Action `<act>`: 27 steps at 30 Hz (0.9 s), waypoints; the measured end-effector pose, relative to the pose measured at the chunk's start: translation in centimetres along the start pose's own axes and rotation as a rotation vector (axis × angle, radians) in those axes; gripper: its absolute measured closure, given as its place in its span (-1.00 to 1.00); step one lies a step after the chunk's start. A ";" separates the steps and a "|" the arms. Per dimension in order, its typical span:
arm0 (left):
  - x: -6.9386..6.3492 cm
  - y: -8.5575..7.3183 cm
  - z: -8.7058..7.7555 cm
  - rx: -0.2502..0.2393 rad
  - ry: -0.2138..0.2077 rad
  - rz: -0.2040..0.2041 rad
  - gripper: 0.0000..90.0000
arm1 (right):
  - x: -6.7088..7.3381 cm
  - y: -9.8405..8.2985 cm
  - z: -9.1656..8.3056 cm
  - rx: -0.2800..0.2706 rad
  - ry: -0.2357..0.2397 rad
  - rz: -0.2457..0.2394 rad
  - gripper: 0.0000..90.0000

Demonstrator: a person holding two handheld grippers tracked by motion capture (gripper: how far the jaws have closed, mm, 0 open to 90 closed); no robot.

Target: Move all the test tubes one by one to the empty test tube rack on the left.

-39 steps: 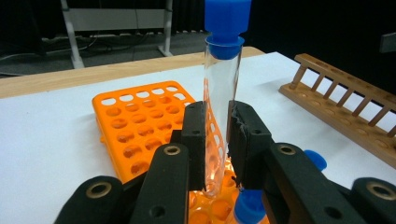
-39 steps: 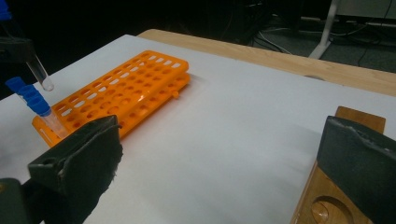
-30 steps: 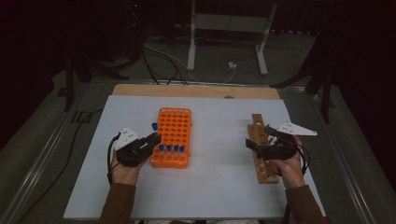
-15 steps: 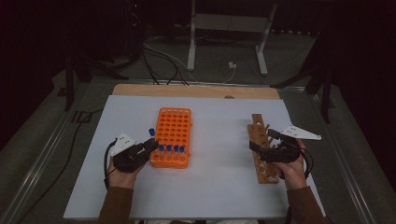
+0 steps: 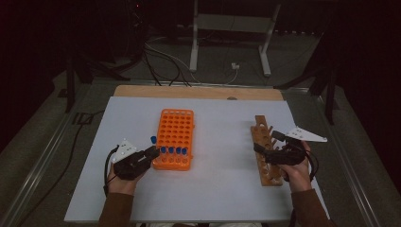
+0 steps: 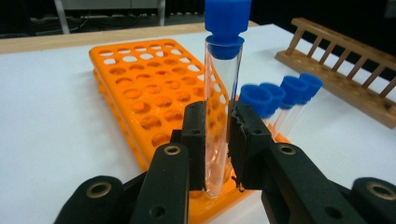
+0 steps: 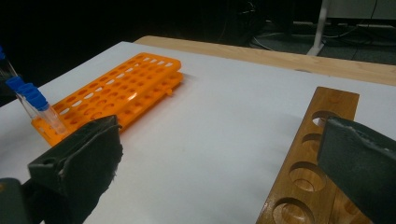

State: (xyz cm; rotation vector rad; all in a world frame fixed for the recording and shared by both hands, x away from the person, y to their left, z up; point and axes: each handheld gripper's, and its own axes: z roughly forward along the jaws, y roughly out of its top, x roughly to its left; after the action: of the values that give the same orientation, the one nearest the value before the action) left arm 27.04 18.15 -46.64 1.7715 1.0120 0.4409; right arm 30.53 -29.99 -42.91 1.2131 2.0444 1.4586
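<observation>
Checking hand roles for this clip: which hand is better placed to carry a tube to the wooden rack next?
Left. Its tongs are shut on a blue-capped tube by the orange rack; the right tongs are open over the wooden rack.

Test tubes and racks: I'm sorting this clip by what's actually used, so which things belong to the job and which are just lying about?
In use:
left gripper, shut on a blue-capped tube
orange rack holding more capped tubes
wooden rack
right gripper, open over it

Lying about:
cables
metal stand

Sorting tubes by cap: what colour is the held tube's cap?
Blue cap, clearest in the left gripper view.
</observation>
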 end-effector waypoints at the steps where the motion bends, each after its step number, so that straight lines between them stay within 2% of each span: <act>1: 0.0 -0.1 0.0 -0.003 0.000 0.001 0.73 | 0.0 0.0 0.0 0.000 0.000 -0.001 -1.00; 5: 0.3 -0.2 0.0 -0.013 0.006 -0.003 0.73 | 0.0 0.0 0.1 0.002 0.001 -0.001 -1.00; 8: 0.5 -0.3 0.1 -0.021 0.026 0.005 0.73 | 0.1 0.0 0.1 0.005 0.002 -0.002 -1.00; 10: 0.6 -0.5 0.4 -0.001 0.032 0.014 0.73 | 0.1 -0.1 0.2 0.005 0.002 -0.002 -1.00; 15: 0.2 -1.2 1.5 0.091 0.047 0.064 0.73 | 0.1 -0.1 0.2 0.008 0.006 -0.003 -1.00; 27: -0.2 -1.5 1.7 0.155 0.069 0.092 0.73 | 0.0 -0.3 0.1 0.009 0.007 -0.005 -1.00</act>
State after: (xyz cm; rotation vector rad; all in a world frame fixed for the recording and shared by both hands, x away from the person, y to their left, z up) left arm 27.44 17.24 -48.67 1.9583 1.0398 0.4954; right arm 30.47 -29.92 -43.17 1.2073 2.0588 1.4555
